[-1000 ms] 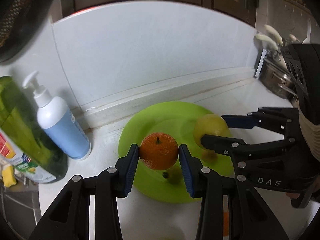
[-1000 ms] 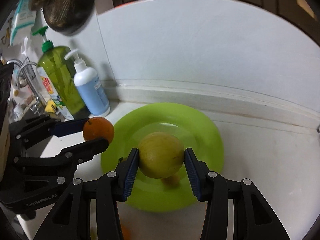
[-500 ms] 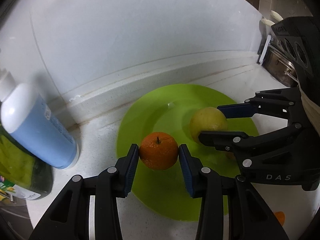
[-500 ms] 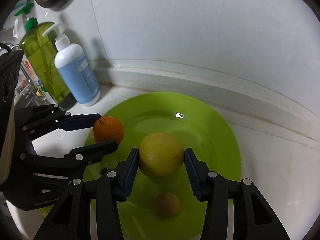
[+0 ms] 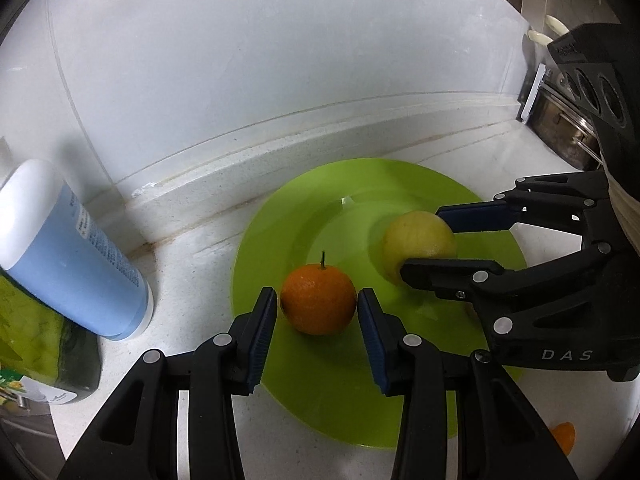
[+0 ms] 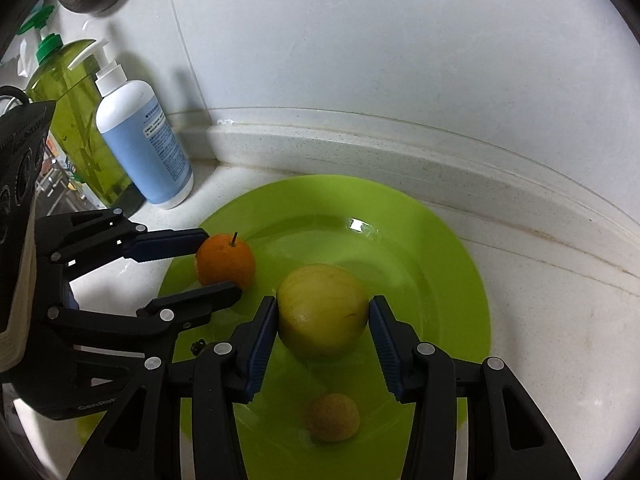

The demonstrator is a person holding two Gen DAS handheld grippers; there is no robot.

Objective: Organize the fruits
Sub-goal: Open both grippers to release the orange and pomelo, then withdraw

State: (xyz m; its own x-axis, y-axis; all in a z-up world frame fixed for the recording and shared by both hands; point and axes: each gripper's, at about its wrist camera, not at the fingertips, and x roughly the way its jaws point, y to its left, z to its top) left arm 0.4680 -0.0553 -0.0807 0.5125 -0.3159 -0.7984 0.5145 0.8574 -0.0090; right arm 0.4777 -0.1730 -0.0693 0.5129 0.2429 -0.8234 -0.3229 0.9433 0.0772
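A lime-green plate (image 5: 340,400) (image 6: 448,264) lies on the white counter against the wall. My left gripper (image 5: 317,312) (image 6: 218,260) has its blue pads around an orange tangerine (image 5: 318,300) (image 6: 225,260) resting on the plate's left part, with thin gaps showing at both pads. My right gripper (image 6: 323,316) (image 5: 424,242) brackets a yellow-green round fruit (image 6: 322,310) (image 5: 416,240) at the plate's middle, with a slight gap at the right pad. A small tan fruit (image 6: 333,418) lies on the plate under the right gripper.
A blue-and-white pump bottle (image 6: 142,136) (image 5: 68,256) and a green soap bottle (image 6: 76,120) stand left of the plate. A steel pot (image 5: 560,132) sits at the far right. An orange piece (image 5: 562,438) lies on the counter at lower right. The raised backsplash ledge (image 6: 400,152) runs behind the plate.
Both grippers have lowered their fruits onto the plate and moved closer to the wall. The jaws of both have loosened slightly around the fruits.
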